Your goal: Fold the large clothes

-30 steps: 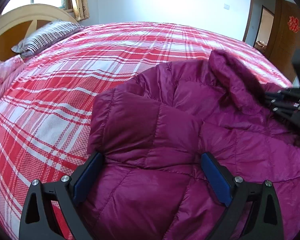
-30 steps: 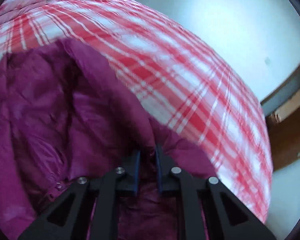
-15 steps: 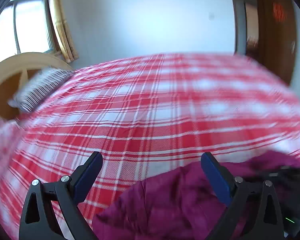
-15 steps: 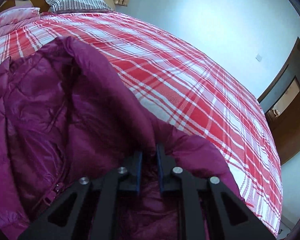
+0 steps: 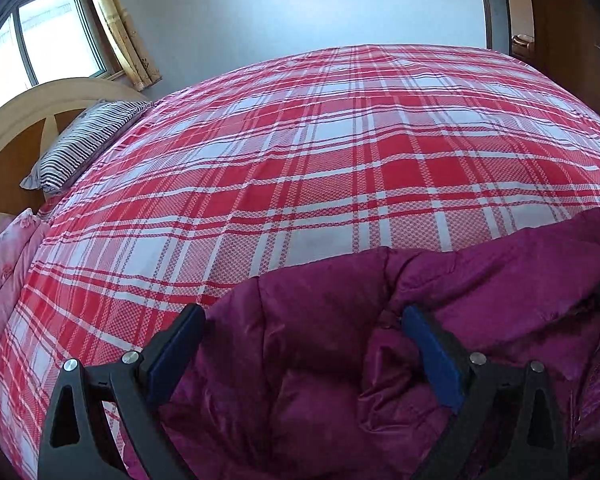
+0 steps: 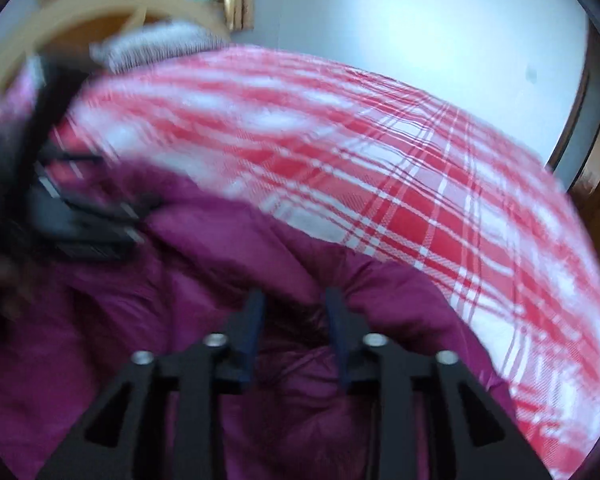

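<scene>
**Plaid bed, magenta jacket at the near edge**

A red plaid bedspread (image 5: 300,152) filled the room. The left gripper (image 5: 300,344) stood wide over the puffy jacket (image 5: 324,380) at lower frame. The right gripper (image 6: 296,320) was narrowly parted; whether it pinched the jacket's fold, I cannot tell. A striped pillow (image 5: 80,144) lay upper left.

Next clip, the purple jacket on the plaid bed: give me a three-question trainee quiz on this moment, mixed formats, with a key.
1. True or false: the left gripper has its jaws spread wide over the puffy magenta quilted jacket.
2. Multiple choice: the striped pillow lies (A) on the jacket, (B) at the head of the bed by the wooden headboard, (C) on the floor.
3. Fill in: the red and white plaid bedspread lies ____ the jacket.

Key: 1 true; 2 B; 3 under.
</scene>
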`<state>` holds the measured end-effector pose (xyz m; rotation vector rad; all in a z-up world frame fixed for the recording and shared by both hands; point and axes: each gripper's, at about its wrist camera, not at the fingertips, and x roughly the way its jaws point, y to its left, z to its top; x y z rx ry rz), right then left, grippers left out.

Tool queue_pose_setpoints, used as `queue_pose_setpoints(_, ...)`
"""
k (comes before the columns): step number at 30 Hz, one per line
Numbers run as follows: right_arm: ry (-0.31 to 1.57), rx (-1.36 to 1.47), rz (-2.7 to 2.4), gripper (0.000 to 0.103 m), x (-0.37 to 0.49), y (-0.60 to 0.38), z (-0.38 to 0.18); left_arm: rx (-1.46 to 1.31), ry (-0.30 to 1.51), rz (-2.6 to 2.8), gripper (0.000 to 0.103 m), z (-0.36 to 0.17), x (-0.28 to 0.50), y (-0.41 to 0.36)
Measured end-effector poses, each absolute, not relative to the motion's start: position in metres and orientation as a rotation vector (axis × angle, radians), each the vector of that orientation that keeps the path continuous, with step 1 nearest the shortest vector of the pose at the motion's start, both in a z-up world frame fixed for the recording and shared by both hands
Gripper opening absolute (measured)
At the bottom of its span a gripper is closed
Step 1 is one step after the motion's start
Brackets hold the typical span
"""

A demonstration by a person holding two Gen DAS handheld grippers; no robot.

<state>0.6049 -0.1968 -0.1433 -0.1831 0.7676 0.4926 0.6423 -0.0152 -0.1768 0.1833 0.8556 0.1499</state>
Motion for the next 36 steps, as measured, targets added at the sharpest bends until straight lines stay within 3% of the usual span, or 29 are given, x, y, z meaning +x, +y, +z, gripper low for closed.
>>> queue_pose_setpoints(2, 0.73, -0.064, 0.469, 0.057, 0.606, -0.211, -0.124, 0.169, 0.861, 0.147, 0.099, -0.178, 0.645, -0.013)
queue_pose_setpoints(5, 0.758, 0.122, 0.385, 0.057, 0.625, -0.23, -0.112, 0.168, 0.857, 0.149, 0.099, -0.179, 0.644, -0.014)
queue_pose_setpoints(6, 0.771, 0.136, 0.366, 0.053, 0.632, -0.23, -0.113, 0.17, 0.854, 0.15, 0.099, -0.179, 0.643, -0.014)
queue_pose_setpoints(8, 0.799, 0.085, 0.312, 0.046, 0.64, -0.223, -0.123, 0.168, 0.853, 0.149, 0.099, -0.18, 0.643, -0.014)
queue_pose_setpoints(17, 0.88, -0.048, 0.273, 0.039, 0.618, -0.223, -0.167, 0.154, 0.843, 0.151, 0.101, -0.179, 0.641, -0.011)
queue_pose_setpoints(27, 0.863, -0.014, 0.279, 0.039, 0.619, -0.232, -0.176, 0.025, 0.68, 0.111, 0.101, -0.11, 0.621, -0.014)
queue_pose_setpoints(36, 0.856, 0.018, 0.292, 0.039, 0.619, -0.233, -0.176, 0.149, 0.884, 0.074, 0.102, -0.182, 0.644, -0.043)
